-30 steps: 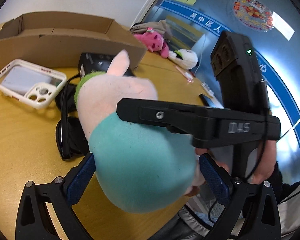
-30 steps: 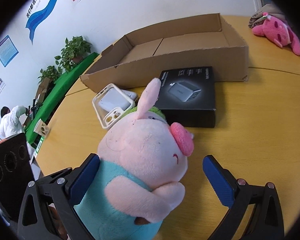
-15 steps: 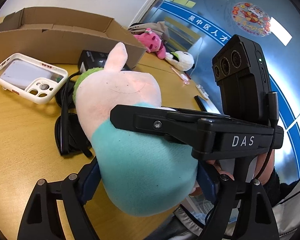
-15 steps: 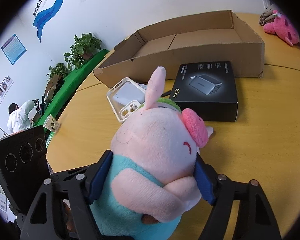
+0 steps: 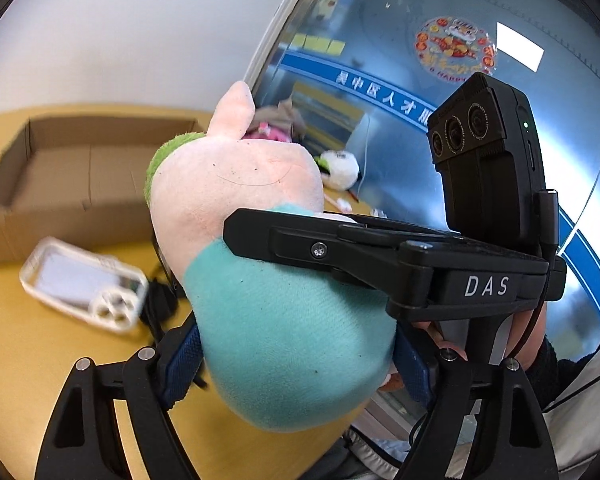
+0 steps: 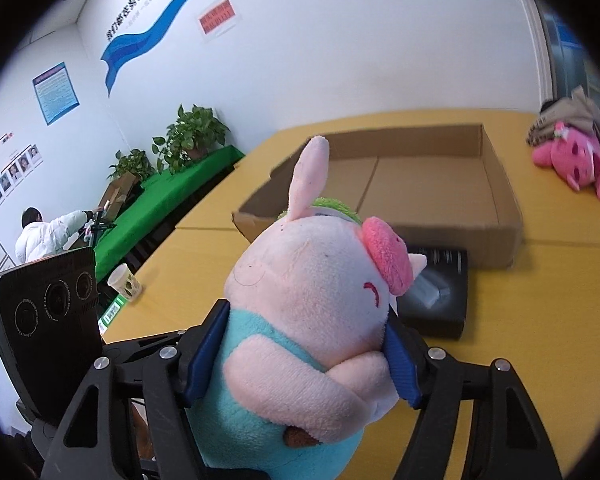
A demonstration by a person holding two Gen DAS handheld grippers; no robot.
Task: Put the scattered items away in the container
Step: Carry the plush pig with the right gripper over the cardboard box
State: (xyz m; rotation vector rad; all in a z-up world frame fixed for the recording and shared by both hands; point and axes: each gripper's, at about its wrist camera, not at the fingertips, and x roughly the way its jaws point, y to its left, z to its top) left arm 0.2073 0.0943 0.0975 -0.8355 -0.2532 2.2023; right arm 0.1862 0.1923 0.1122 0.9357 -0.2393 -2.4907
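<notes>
The bench (image 6: 560, 280) is the widest thing in front of me, a smooth yellow wood-look top. On it sits the cardboard box (image 6: 440, 184) (image 5: 80, 172) — a shallow, open tray of plain brown board with low walls and a creased floor. Just in front of its near wall lies a flat black carton (image 6: 444, 296) with a glossy printed lid.

Both my tongs are clamped on the plush pig (image 6: 312, 320) (image 5: 260, 280), which is up off the bench, on the near side of the box. It is a rounded, fuzzy toy: pale pink head, raised coral snout, one upright ear, a tuft of green pile behind it, and a teal knit-looking body. My right tongs (image 6: 300, 356) pinch it at the shoulders, ribbed blue pads pressed into the fur on either side. My left tongs (image 5: 296, 364) squeeze the teal belly, the pads half sunk in the pile. The right tool's black arm crosses the left view.

Down on the bench, left of the toy, lies a white phone case (image 5: 84, 288) — a hard rounded frame with camera cut-outs — beside a tangle of black cable (image 5: 160, 308). Far off on the bench rests a bright pink plush (image 6: 572, 160).
</notes>
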